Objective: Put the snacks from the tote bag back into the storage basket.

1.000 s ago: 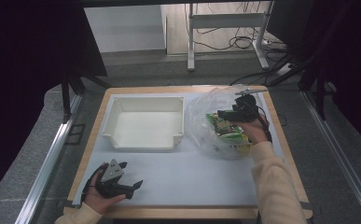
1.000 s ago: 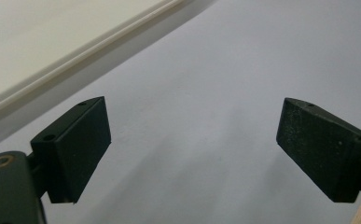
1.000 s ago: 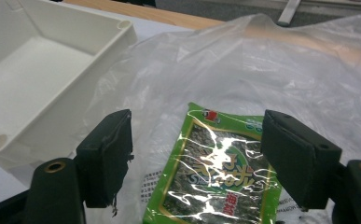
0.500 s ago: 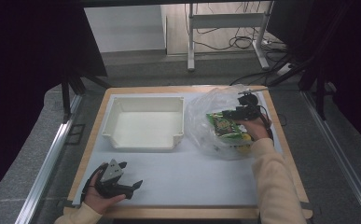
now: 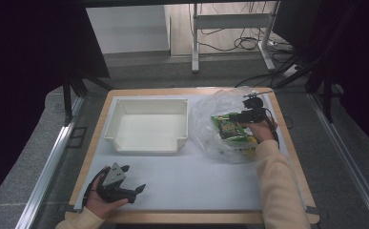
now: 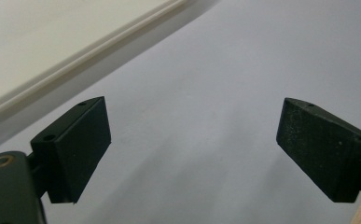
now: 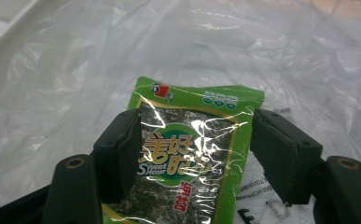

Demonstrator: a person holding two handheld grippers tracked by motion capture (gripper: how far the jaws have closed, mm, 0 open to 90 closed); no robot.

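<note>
Green foil snack packet (image 7: 192, 154), light and crinkly, is straddled across its side edges by the closing, not yet gripping right gripper (image 7: 194, 154).

Lab recording bay: black curtains (image 5: 39, 43), framed work table (image 5: 182, 217), floor cables (image 5: 230, 45).
</note>
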